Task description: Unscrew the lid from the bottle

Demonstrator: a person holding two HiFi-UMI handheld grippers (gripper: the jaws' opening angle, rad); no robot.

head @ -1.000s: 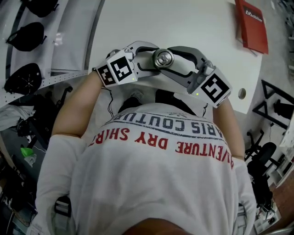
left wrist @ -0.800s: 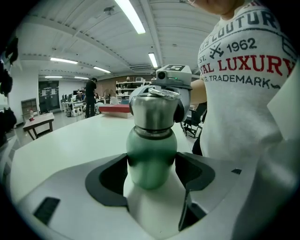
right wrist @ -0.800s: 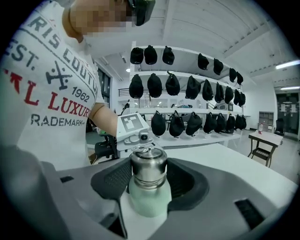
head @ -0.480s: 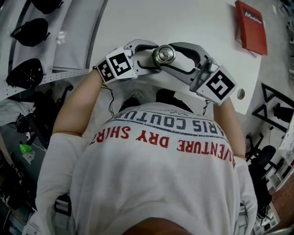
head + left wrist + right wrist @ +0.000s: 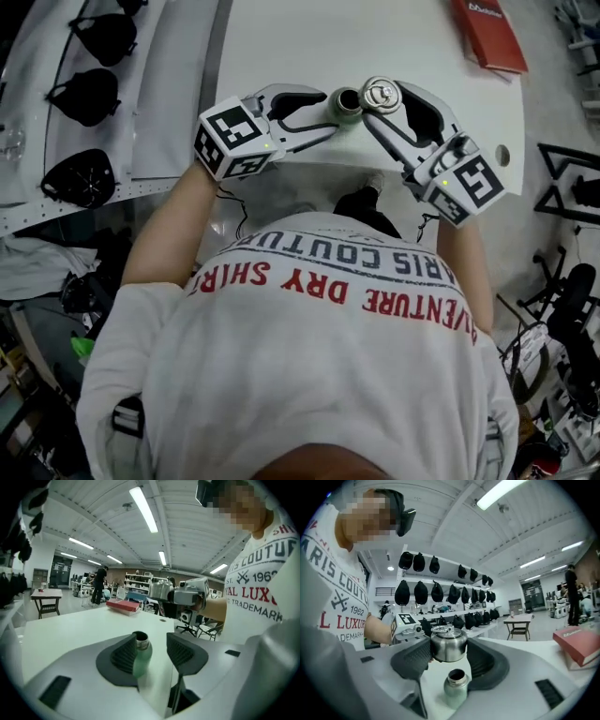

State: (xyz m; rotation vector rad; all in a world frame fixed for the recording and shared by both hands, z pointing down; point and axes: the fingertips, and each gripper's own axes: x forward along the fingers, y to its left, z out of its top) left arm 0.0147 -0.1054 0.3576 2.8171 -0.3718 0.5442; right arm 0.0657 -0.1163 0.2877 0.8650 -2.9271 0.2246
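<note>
Between the right tongs [image 5: 449, 651], pinching the steel lid [image 5: 448, 644] just above the open green bottle [image 5: 141, 657]; closing the left tongs [image 5: 153, 652] around that bottle over the white table [image 5: 70, 630], one pad touching, the other apart; risking toppling the bottle through one-sided pressing, or letting the smooth lid slip.

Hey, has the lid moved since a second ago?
Yes. The lid, in the right gripper, has come off the bottle and shifted toward the red book.
</note>
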